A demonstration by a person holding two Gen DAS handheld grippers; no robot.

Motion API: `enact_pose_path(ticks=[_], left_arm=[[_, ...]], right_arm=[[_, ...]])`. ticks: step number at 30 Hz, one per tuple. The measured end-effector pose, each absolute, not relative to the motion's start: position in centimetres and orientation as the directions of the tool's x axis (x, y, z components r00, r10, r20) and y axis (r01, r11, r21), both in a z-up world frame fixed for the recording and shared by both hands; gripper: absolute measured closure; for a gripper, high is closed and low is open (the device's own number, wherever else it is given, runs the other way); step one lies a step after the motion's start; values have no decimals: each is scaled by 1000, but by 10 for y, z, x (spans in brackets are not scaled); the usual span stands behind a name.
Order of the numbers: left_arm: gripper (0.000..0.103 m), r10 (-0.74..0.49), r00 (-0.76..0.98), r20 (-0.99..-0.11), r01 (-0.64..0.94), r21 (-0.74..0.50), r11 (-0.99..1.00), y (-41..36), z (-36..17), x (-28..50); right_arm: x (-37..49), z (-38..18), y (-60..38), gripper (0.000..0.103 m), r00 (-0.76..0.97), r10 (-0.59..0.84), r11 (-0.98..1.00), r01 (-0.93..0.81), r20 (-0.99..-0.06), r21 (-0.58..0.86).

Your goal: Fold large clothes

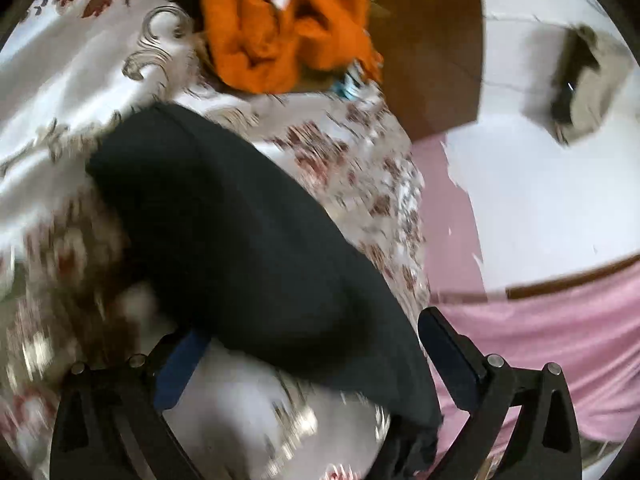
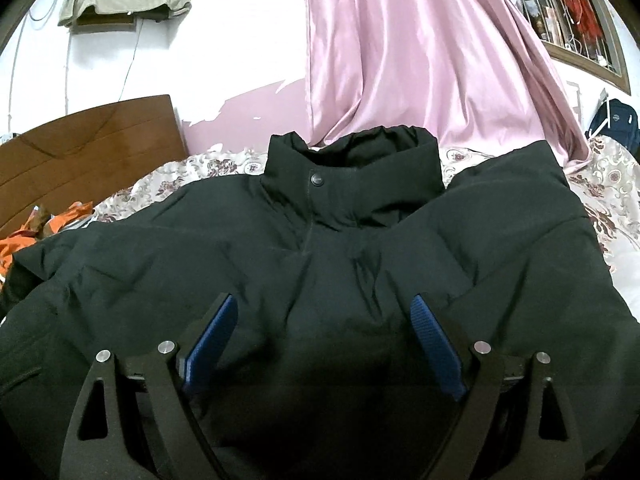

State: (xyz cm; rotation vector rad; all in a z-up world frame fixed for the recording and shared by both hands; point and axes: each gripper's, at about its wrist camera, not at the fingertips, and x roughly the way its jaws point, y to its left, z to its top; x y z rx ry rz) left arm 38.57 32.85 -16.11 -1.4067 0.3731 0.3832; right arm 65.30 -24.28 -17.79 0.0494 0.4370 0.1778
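While laid out: black jacket (image 2: 320,248) is front up on the bed (image 2: 608,184), collar (image 2: 352,168) at the far side.
Left hand-held gripper (image 1: 304,360): jaws spread, a sleeve (image 1: 240,240) draped between them, not pinched; view blurred.
Right hand-held gripper (image 2: 324,344): jaws spread, low over the chest, holding nothing.
Handling: looks puffy, soft, light, probably slick and springy.
Grip: pinch sleeve cuff or hem edge, not padded middle.
Nearby: orange clothes (image 1: 280,24), headboard (image 2: 92,144).

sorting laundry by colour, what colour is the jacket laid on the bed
Black, seen best in the right wrist view: the jacket.
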Motion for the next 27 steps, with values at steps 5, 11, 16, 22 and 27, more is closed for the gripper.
enact_pose_path(ticks=[5,11,16,22,27], left_arm=[[45,91,847,-524,-532,-832,160,346,-157,403],[95,182,811,-557,-581,-727,366,345,-109,418],[96,259,879,-401,-469,-628,620,312,-20,422],[96,96,976,-196,-179,-465,867,228,83,435],[96,-137,981,-138,91,-296,951,132,123,451]], right_arm=[[653,-176,-238,17,888,175,985,-153,-424,85],[636,-167,-243,17,925,163,985,-134,-343,108],[606,-152,-264,17,972,124,977,-84,-202,194],[564,-114,-273,16,981,134,969,-100,-140,224],[538,-98,-272,17,970,173,975,-143,-170,172]])
